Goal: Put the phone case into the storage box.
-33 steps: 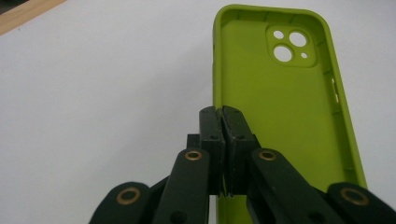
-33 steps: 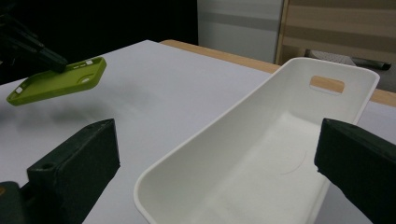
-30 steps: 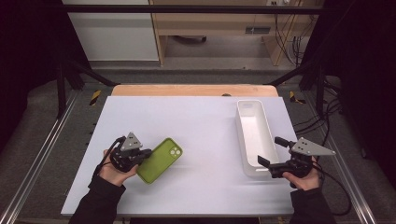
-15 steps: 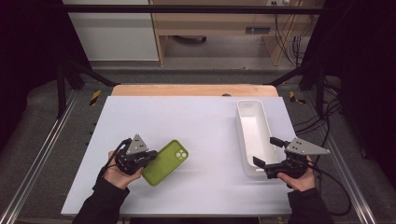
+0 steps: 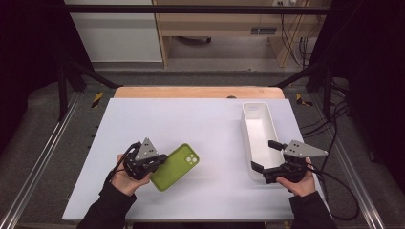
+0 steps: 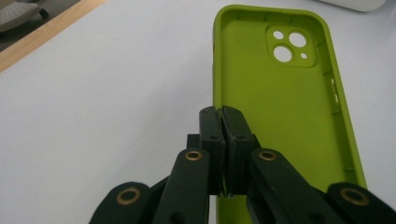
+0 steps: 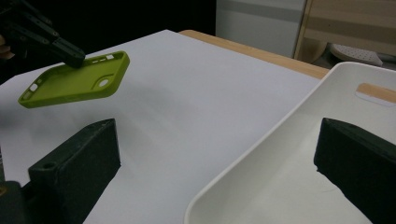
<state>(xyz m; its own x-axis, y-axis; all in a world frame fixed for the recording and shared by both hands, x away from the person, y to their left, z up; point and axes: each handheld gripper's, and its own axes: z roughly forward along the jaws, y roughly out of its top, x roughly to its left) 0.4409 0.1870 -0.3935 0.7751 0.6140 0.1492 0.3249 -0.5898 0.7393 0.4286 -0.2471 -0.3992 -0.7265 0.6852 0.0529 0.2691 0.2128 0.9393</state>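
Dim lab corner, black frame all round, cables trailing down the right side, wooden cabinet at the back.

Left tongs [image 6: 223, 116] pinched tight on one long side wall of the lime green phone case [image 6: 280, 93], well back from the camera cut-out end. Case held open side up and clear of the bench [image 5: 215, 119], going by the soft shadow under it in the right gripper view. Hanging over the near-left part of the bench, long axis slanted, camera end aimed toward the far-right corner.

Right tongs [image 5: 265, 155] spread wide, straddling the left wall of the white tray [image 5: 258, 107] close to its near end. One jaw outside, one inside, nothing squeezed.

Tray parked along the right edge, long axis running near to far. So: tray off to the right of the case, bare white bench in between, left hand the one carrying.

Best guess for what matters next: getting that slanted long axis swung round to match the tray's before lowering in, otherwise probably catching a corner on the rim. Matte, flat surface, no clutter in the path.
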